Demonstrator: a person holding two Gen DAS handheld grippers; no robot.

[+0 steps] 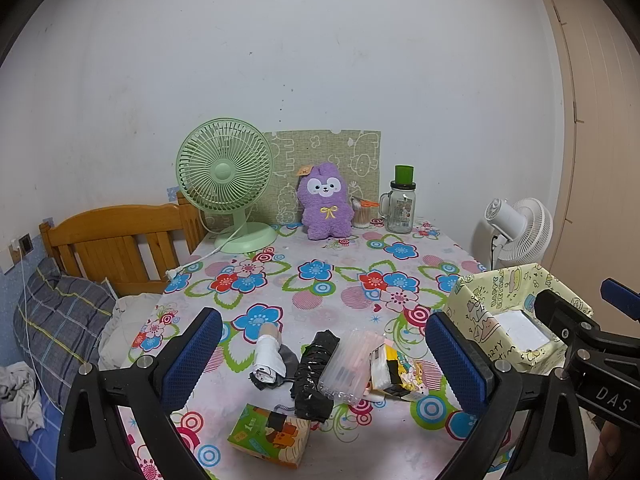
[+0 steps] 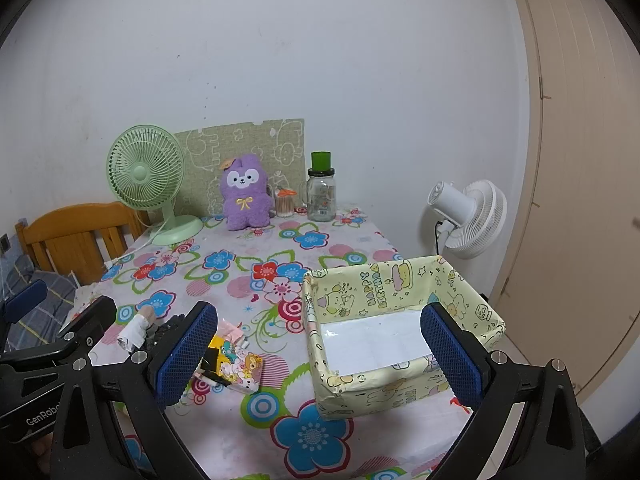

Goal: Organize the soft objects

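Note:
A row of small soft items lies on the flowered table near me: a rolled white-and-grey bundle, a black roll, a clear plastic pack, a cartoon tissue pack, and a green-orange tissue pack. A yellow paper-covered box stands open at the right, with only a white liner inside. My left gripper is open above the items. My right gripper is open in front of the box's left wall. A purple plush sits at the back.
A green desk fan, its cord and plug, a glass jar with green lid and a cotton swab jar stand along the back. A wooden headboard and bed lie left; a white fan stands right.

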